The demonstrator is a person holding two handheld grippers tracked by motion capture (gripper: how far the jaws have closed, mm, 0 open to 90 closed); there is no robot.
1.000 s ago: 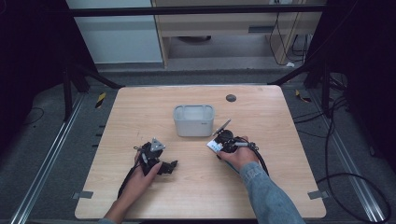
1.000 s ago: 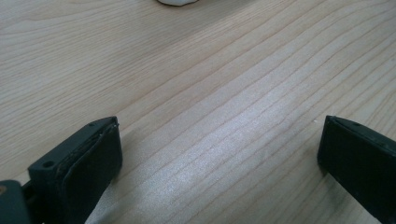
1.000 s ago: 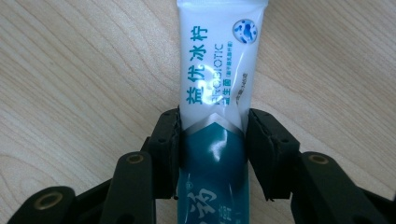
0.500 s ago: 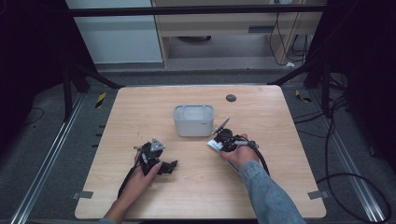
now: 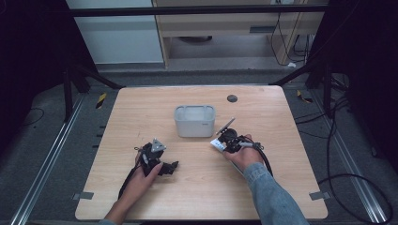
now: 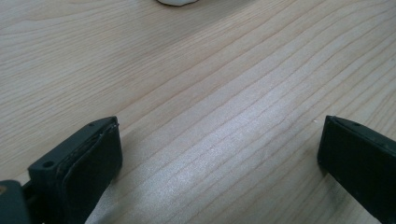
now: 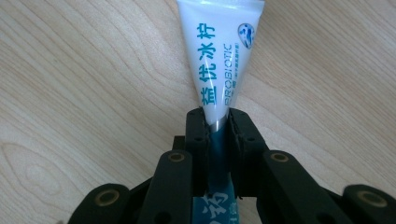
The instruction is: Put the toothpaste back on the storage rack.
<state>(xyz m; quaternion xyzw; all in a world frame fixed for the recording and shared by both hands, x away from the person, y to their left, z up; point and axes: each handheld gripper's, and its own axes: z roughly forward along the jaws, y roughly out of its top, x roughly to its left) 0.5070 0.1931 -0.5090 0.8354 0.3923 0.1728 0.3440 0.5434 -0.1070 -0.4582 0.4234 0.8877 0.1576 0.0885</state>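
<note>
My right gripper (image 7: 217, 126) is shut on a white tube with blue lettering (image 7: 219, 51), its jaws having just closed on the tube's narrow end. The tube lies flat on the wooden table and widens away from the jaws. In the high view the right gripper (image 5: 221, 143) and the tube (image 5: 216, 144) sit just right of a grey rectangular bin (image 5: 195, 121). My left gripper (image 5: 171, 167) rests on the table at the front left, apart from the bin. Its jaws stand wide open in the left gripper view (image 6: 219, 163), with bare wood between them.
A small dark round disc (image 5: 232, 98) is set in the table (image 5: 281, 187) behind the bin. Cables trail from both grippers toward the front edge. The white rim of something (image 6: 180, 2) shows at the top of the left gripper view.
</note>
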